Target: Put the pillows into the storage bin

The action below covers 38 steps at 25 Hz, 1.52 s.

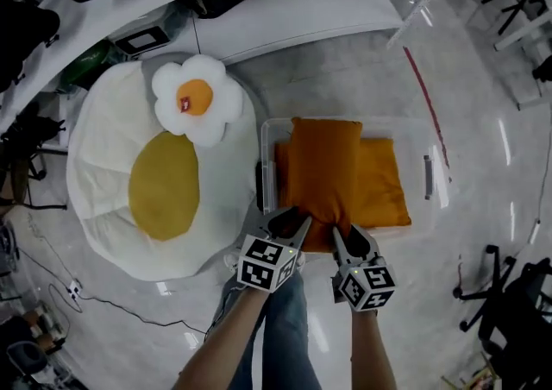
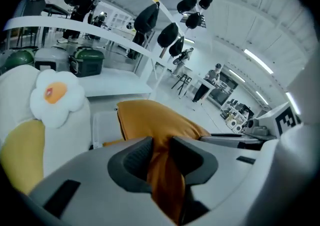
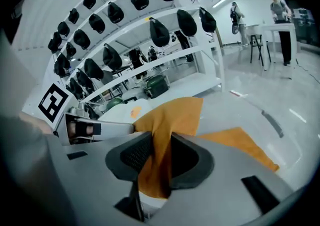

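An orange pillow (image 1: 325, 168) hangs lengthwise over the clear storage bin (image 1: 420, 134), its near edge bunched between both grippers. My left gripper (image 1: 291, 226) is shut on the pillow's near left corner, and the fabric (image 2: 162, 170) is pinched between its dark pads. My right gripper (image 1: 339, 240) is shut on the near right corner, with cloth (image 3: 155, 165) squeezed between its pads. A second orange pillow (image 1: 385, 183) lies flat in the bin beneath the held one. On the white beanbag (image 1: 99, 207) to the left rests an egg-shaped flower pillow (image 1: 197, 99).
A yellow yolk patch (image 1: 164, 185) marks the middle of the beanbag. White shelving (image 1: 285, 0) runs along the back. Black chair bases (image 1: 504, 293) stand at the lower right, and cables (image 1: 78, 293) trail over the floor at the lower left. The person's legs (image 1: 276, 328) are below the bin.
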Tool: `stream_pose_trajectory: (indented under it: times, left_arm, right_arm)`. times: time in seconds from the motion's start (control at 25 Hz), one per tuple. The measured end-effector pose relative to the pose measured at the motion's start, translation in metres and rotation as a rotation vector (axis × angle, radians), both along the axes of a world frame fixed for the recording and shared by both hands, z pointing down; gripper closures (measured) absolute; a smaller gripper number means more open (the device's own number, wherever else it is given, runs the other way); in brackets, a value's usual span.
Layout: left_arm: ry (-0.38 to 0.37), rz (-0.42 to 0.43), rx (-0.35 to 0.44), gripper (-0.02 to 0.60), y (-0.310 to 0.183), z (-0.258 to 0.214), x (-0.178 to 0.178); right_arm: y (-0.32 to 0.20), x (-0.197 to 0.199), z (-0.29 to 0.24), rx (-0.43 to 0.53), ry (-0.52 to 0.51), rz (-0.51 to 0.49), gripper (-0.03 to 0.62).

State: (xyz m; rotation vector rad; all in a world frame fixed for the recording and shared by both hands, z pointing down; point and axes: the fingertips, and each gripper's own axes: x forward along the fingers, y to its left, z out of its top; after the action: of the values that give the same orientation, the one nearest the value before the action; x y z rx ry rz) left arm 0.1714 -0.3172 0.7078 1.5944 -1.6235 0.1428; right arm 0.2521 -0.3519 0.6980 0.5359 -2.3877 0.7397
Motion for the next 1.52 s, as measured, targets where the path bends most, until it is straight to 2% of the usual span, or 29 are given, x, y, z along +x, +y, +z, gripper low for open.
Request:
stream_pose_trajectory:
  times: [0.08,0.16,0.2,0.28,0.36,0.4,0.56,0.64,0.84,1.16,1.32,1.52]
  left_arm:
    - [-0.018,0.057,-0.037,0.448,-0.010,0.029,0.016]
    - [-0.040,0.090,-0.092,0.448,-0.015,0.062,0.024]
    - [-0.045,0.088,-0.120,0.461,-0.016,0.076,0.024]
    - [-0.033,0.050,-0.153,0.460,-0.018,0.093,0.017]
    - [-0.005,0.005,-0.155,0.429,-0.018,0.096,0.008]
    - [0.001,-0.009,-0.152,0.415,-0.017,0.094,0.004]
    - [0.005,-0.036,-0.145,0.415,-0.013,0.076,-0.005]
    - [0.006,-0.078,-0.136,0.415,-0.012,0.062,-0.018]
    - [-0.028,-0.222,-0.106,0.415,0.004,0.018,-0.081]
    - [-0.105,-0.432,-0.087,0.415,0.061,-0.044,-0.216]
    - [-0.143,-0.504,-0.096,0.414,0.095,-0.046,-0.282]
    - [-0.161,-0.556,-0.126,0.414,0.127,-0.014,-0.364]
  right_arm:
    - [-0.010,0.016,0.031,-0.006,0.033,0.022,0.471]
    - [-0.021,0.028,0.065,-0.019,0.077,0.035,0.424]
    - [-0.027,0.031,0.078,-0.029,0.091,0.051,0.386]
    - [-0.038,0.031,0.089,-0.060,0.067,0.102,0.379]
    - [-0.045,0.025,0.086,-0.085,0.018,0.131,0.316]
    - [-0.046,0.021,0.083,-0.086,0.005,0.128,0.306]
    - [-0.044,0.010,0.064,-0.093,-0.015,0.099,0.304]
    - [-0.045,-0.001,0.051,-0.095,-0.029,0.077,0.304]
    - [-0.046,-0.059,0.010,-0.083,-0.076,-0.027,0.304]
    - [-0.035,-0.200,-0.056,-0.048,-0.144,-0.220,0.304]
    - [-0.021,-0.270,-0.059,-0.029,-0.156,-0.304,0.304]
    - [-0.012,-0.352,-0.024,-0.016,-0.130,-0.352,0.304]
